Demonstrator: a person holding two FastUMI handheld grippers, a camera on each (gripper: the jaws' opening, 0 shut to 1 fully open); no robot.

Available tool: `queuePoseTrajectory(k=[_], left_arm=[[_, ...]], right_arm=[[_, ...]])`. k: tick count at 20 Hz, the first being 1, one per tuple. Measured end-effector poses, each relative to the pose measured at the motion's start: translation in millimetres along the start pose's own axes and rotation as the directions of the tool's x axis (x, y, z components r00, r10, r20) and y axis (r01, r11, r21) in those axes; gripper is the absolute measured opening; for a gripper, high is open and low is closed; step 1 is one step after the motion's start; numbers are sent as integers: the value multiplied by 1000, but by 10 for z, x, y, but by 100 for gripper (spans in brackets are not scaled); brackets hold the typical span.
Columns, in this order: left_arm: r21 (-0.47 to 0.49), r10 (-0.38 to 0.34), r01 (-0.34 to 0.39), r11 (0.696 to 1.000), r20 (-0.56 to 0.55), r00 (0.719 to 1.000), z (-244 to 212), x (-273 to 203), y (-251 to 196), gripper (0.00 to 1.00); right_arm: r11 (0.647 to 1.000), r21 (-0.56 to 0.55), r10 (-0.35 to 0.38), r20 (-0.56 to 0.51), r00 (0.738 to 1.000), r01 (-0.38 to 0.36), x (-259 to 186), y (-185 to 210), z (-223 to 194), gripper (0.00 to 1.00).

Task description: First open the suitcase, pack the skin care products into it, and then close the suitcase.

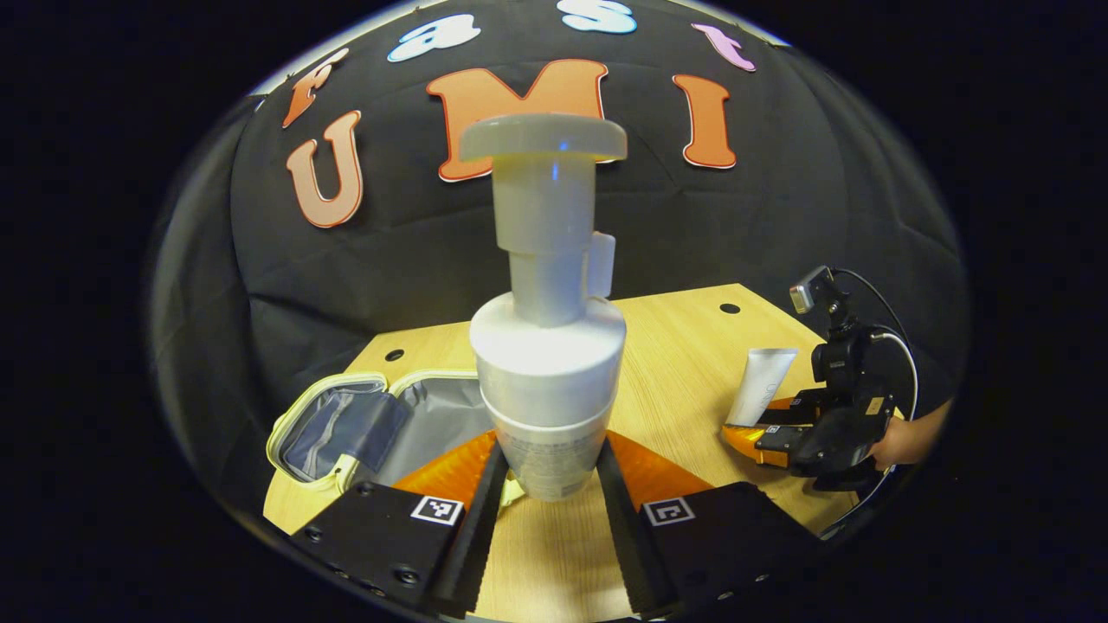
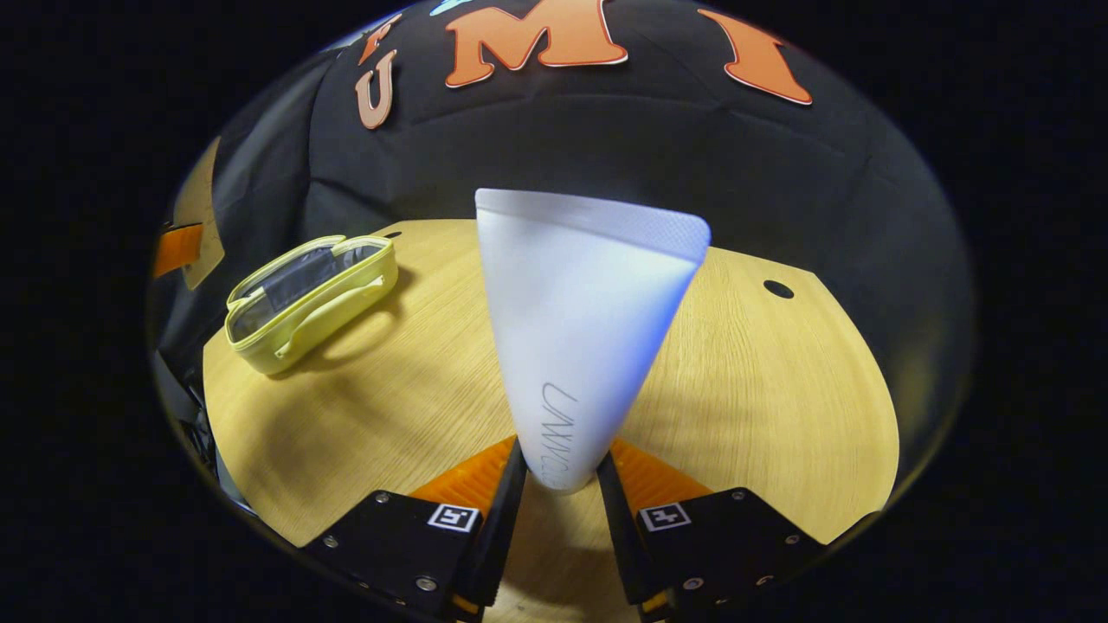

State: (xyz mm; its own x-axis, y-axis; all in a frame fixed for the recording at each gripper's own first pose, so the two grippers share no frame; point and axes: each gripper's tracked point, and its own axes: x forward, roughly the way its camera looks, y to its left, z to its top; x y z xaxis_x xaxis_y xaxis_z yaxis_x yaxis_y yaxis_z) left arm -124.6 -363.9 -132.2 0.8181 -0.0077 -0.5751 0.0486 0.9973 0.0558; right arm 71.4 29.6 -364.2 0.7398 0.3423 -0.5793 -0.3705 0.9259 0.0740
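In the left gripper view my left gripper (image 1: 550,476) is shut on a white pump bottle (image 1: 547,346), held upright above the table. Behind it on the left lies the small pale-yellow suitcase (image 1: 346,424), open, with its grey lining showing. At the right of that view the right gripper (image 1: 805,433) holds a white tube (image 1: 762,385), a hand behind it. In the right gripper view my right gripper (image 2: 558,484) is shut on that white tube (image 2: 580,329), its crimped end pointing up. The open suitcase (image 2: 307,298) lies far left on the table.
The light wooden table (image 2: 762,407) has round holes near its far edge (image 2: 777,288). The black cloth wall stands close behind it. The table's front and left edges run near the suitcase.
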Motion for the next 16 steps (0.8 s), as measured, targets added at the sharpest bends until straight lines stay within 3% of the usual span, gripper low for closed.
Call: queuePoseTrajectory(k=[4, 8, 11, 16], left_arm=[[-3, 27, -27, 1000, 14, 1000, 21, -27, 99, 61], [-26, 57, -56, 998, 38, 998, 106, -120, 253, 61], [-113, 70, -62, 992, 62, 996, 213, -181, 391, 62], [-120, 125, -112, 986, 102, 987, 353, -222, 809, 61]], right_arm=[[999, 26, 20, -20, 1000, -19, -56, 26, 14, 50], [998, 38, 43, 26, 999, -44, -279, 69, 235, 48], [998, 28, 58, 77, 995, -60, -458, 135, 483, 48], [997, -3, 73, 127, 989, -74, -687, 261, 803, 48]])
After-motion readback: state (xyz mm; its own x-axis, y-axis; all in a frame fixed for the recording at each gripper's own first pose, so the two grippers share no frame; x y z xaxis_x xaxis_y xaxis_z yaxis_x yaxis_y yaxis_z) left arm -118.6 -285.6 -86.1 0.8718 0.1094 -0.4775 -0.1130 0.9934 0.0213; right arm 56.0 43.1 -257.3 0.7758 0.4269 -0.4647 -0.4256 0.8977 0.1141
